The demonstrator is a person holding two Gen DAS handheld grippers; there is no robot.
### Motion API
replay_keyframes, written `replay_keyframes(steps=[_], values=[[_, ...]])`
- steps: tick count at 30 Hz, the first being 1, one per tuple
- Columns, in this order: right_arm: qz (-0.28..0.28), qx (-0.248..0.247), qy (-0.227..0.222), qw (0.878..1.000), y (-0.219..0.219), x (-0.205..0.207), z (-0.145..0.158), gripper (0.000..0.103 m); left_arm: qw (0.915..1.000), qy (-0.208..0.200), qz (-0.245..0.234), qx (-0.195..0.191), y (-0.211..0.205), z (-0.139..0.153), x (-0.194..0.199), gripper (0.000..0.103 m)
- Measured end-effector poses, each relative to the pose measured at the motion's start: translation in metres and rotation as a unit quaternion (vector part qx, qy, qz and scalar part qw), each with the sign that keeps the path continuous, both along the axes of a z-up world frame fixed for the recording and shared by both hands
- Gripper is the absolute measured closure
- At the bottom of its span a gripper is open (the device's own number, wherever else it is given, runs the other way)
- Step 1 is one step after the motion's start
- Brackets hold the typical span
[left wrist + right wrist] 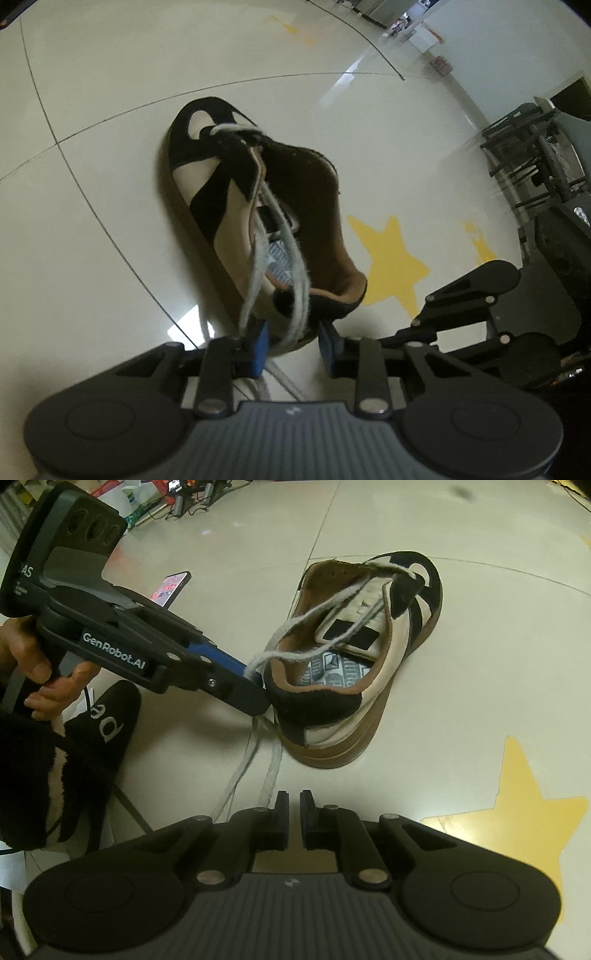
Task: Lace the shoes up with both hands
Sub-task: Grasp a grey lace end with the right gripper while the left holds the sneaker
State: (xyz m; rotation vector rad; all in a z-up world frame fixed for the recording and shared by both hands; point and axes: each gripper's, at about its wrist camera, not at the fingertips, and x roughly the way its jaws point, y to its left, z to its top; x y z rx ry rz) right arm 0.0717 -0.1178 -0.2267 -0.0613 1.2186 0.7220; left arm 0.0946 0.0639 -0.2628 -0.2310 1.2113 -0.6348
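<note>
Inside the shoe (369,672), a patterned insole (332,674) and loose laces (317,609)

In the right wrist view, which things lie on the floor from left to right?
Black slipper → phone → shoe → yellow star.

Left claw (291,347) part-open, right claw (294,819) nearly closed, empty
</note>
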Motion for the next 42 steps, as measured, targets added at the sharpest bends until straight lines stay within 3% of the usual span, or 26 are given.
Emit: replay_keyframes(steps=[5, 6, 8, 15, 22, 24, 25, 34, 42], values=[[-0.001, 0.000, -0.003, 1.000, -0.001, -0.001, 0.000, 0.093, 0.9994, -0.014, -0.022, 0.021, -0.009, 0.001, -0.002, 0.073], [-0.002, 0.000, -0.003, 1.000, -0.002, -0.001, 0.000, 0.084, 0.9992, -0.017, -0.026, 0.025, -0.011, 0.001, -0.002, 0.073], [-0.003, 0.002, -0.006, 1.000, -0.002, -0.001, 0.001, 0.078, 0.9987, -0.023, -0.033, 0.033, -0.013, 0.002, -0.003, 0.073], [-0.004, 0.002, -0.006, 1.000, -0.003, -0.001, 0.002, 0.078, 0.9978, -0.027, -0.043, 0.042, -0.016, 0.003, -0.005, 0.077], [-0.010, 0.000, -0.008, 1.000, -0.007, 0.000, 0.002, 0.078, 0.9982, -0.024, -0.042, 0.037, -0.014, 0.003, -0.005, 0.087], [-0.011, -0.001, -0.012, 1.000, -0.008, 0.001, 0.004, 0.078, 0.9983, -0.020, -0.044, 0.032, -0.012, 0.003, -0.005, 0.095], [-0.012, 0.000, -0.014, 1.000, -0.009, 0.002, 0.005, 0.078, 0.9986, -0.017, -0.044, 0.025, -0.011, 0.003, -0.005, 0.100], [-0.025, 0.038, -0.040, 0.998, -0.022, 0.012, 0.027, 0.078, 0.9941, 0.013, -0.011, -0.107, 0.011, 0.019, 0.003, 0.100], [0.001, 0.095, -0.034, 0.995, -0.016, 0.011, 0.044, 0.076, 0.9904, 0.016, 0.013, -0.137, 0.016, 0.027, 0.010, 0.100]])
